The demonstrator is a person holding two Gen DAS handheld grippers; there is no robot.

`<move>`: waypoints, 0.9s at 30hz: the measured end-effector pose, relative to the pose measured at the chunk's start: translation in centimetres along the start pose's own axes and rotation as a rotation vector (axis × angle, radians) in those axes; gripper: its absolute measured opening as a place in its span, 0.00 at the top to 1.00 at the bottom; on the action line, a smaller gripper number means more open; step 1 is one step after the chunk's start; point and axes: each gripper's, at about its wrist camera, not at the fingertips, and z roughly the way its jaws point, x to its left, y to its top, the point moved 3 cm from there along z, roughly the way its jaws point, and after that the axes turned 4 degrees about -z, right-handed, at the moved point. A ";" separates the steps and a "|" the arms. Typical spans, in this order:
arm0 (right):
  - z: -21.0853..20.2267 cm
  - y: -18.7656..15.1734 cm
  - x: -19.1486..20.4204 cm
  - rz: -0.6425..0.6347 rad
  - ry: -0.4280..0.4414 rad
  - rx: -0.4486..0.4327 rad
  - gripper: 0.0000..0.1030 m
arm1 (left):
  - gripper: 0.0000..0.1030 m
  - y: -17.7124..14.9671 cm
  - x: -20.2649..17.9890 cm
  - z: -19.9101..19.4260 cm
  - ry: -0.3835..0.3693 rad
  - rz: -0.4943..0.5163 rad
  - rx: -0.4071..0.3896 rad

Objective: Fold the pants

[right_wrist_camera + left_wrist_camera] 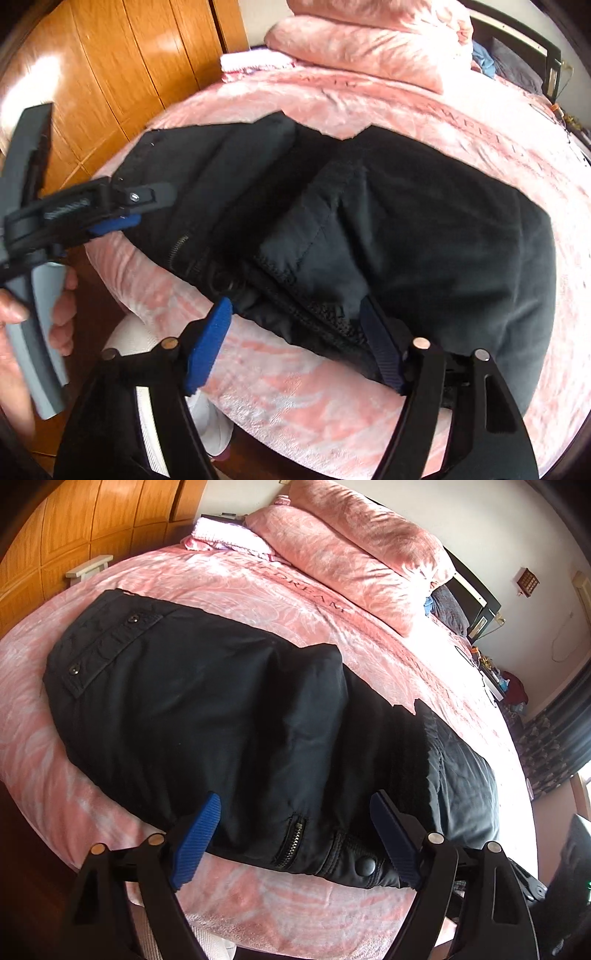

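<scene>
Black pants point(207, 709) lie on the pink bed, partly folded, with a buttoned pocket flap at the far left and a zipper and snap at the near edge. They also show in the right wrist view point(424, 229). My left gripper point(295, 812) is open, its blue pads either side of the near hem by the zipper, holding nothing. It also shows at the left of the right wrist view point(114, 221). My right gripper point(295, 325) is open over the near edge of the pants, at the waistband and lining.
The pink bedspread point(258, 897) covers the bed, with pink pillows point(351, 554) at the far side. A wooden wardrobe point(74, 528) stands at the left. A cluttered nightstand point(495, 675) sits at the far right. A white stool point(147, 424) stands below the bed's edge.
</scene>
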 end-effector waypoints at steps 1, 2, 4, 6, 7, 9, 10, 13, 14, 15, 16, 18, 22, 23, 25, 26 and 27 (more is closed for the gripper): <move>-0.3 0.2 0.0 0.008 -0.011 -0.015 0.32 | 0.19 0.0 0.1 0.0 0.002 -0.005 0.000; -0.7 0.4 -0.3 0.023 -0.011 -0.037 0.32 | 0.19 0.0 0.3 0.0 0.003 -0.010 0.001; -0.9 0.9 -0.6 0.055 -0.008 -0.061 0.32 | 0.19 0.0 0.4 -0.1 0.000 -0.017 0.001; -0.4 1.4 -0.4 0.079 0.014 -0.067 0.32 | 0.18 -0.1 0.4 -0.1 0.000 -0.017 0.000; 0.0 1.6 -0.2 0.079 0.023 -0.060 0.32 | 0.18 -0.2 0.4 -0.2 0.001 -0.016 0.001; 1.1 1.8 0.4 0.059 0.007 -0.032 0.33 | 0.18 -0.2 0.4 -0.1 0.002 -0.010 0.004; 1.3 1.8 0.4 0.050 -0.008 -0.022 0.34 | 0.18 -0.3 0.5 -0.1 0.003 -0.008 0.005; 2.5 1.9 -0.1 0.062 -0.042 0.003 0.52 | 0.18 -0.3 0.7 0.0 0.004 -0.008 0.013; 3.0 1.8 -0.3 0.074 -0.044 0.011 0.55 | 0.18 -0.3 0.8 0.2 0.003 -0.009 0.018; 3.4 1.8 -0.6 0.089 -0.036 0.020 0.71 | 0.18 -0.3 0.9 0.3 0.003 -0.011 0.023; 3.7 1.8 -0.9 0.108 -0.010 0.030 0.85 | 0.18 -0.3 1.0 0.4 0.002 -0.012 0.027; 3.6 1.9 -1.3 0.133 0.017 0.035 0.89 | 0.18 -0.3 1.2 0.5 -0.001 -0.013 0.031; 1.9 2.4 0.1 0.092 0.100 -0.030 0.92 | 0.18 -0.2 1.5 0.6 0.006 -0.018 0.024; 1.5 2.7 0.5 0.093 0.144 -0.047 0.92 | 0.18 -0.1 1.7 0.6 0.009 -0.025 0.021; 1.7 3.3 1.2 0.088 0.196 -0.043 0.92 | 0.18 0.2 2.1 0.6 0.010 -0.037 0.020; 2.1 3.4 1.5 0.083 0.196 -0.032 0.92 | 0.18 0.2 2.2 0.6 0.012 -0.043 0.019; 2.9 3.3 1.6 0.079 0.185 -0.017 0.92 | 0.18 0.3 2.4 0.5 0.014 -0.047 0.016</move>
